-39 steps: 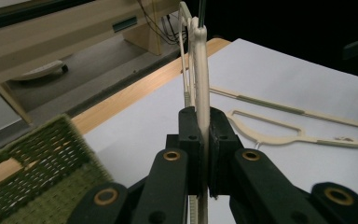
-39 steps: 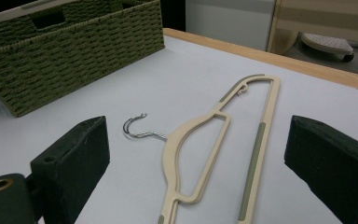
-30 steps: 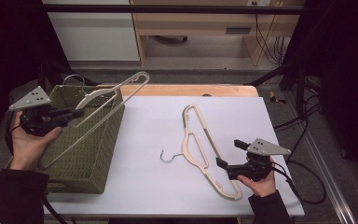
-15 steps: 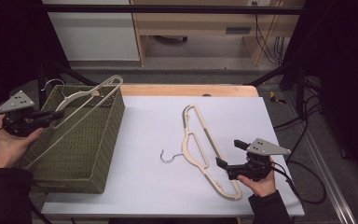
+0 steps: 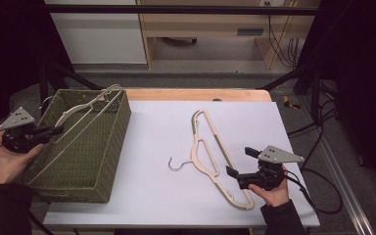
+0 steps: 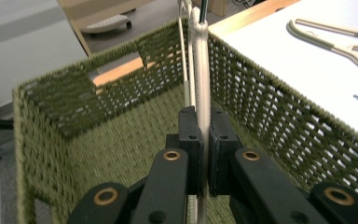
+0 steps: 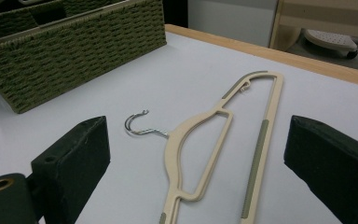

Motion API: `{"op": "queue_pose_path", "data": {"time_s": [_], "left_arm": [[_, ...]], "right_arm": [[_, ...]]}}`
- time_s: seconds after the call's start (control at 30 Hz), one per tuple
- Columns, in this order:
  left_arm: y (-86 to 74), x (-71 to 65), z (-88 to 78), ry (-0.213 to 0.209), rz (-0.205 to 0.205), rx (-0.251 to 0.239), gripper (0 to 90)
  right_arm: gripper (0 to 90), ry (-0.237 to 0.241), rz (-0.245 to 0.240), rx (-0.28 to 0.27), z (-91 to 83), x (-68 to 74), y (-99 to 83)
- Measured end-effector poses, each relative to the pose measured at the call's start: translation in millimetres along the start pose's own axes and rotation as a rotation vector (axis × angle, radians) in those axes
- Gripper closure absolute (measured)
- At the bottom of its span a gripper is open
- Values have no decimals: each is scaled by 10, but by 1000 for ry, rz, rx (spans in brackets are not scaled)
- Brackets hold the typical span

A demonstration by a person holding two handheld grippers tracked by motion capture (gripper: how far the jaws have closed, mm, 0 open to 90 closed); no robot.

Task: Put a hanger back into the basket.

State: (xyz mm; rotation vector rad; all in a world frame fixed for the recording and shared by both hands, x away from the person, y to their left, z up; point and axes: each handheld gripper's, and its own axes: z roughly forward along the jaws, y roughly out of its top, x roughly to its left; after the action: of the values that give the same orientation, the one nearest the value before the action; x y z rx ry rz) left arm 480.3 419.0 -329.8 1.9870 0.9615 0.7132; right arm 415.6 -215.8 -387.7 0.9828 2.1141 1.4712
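Hanger (image 6: 201, 70) sits clamped in the left gripper (image 5: 54, 131) over the basket (image 5: 112, 142), perhaps touching its rim; right gripper (image 5: 237, 161) gapes wide before a second hanger (image 5: 209, 147).

The left tool (image 5: 54, 130) is sitting at the left edge of the high view, cradled from below in the person's left hand (image 5: 10, 159), with its grey three-cornered plate facing up and its jaws pointing to the right. In the left gripper view its two black jaws are pressing together on a thin cream bar running upright between their pads. The right tool (image 5: 239, 164) is being held low near the front right of the bench by the right hand (image 5: 273, 192), jaws pointing left. In the right gripper view its jaws are standing wide apart, gripping nothing.
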Motion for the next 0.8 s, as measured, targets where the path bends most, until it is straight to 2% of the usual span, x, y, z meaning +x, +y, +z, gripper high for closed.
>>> {"op": "queue_pose_path", "data": {"time_s": [0.13,0.2,0.4,0.5,0.6,0.7,0.8], "left_arm": [[-88,-27,20,-2,-14,26,861],[-144,-86,101,6,-6,44,861],[-244,-244,277,9,-8,54,860],[-321,-349,393,29,19,81,855],[-364,-405,470,24,32,125,846],[-362,-426,476,-8,20,149,833],[-367,-477,534,-48,25,214,802]], "right_arm": [[74,1,7,1,9,7,-2],[74,0,3,2,17,6,-5],[75,1,1,4,20,9,-7],[75,3,4,3,13,10,-6],[75,2,3,3,12,11,-6],[75,2,3,2,12,11,-6],[76,4,1,3,14,14,-7]]}}
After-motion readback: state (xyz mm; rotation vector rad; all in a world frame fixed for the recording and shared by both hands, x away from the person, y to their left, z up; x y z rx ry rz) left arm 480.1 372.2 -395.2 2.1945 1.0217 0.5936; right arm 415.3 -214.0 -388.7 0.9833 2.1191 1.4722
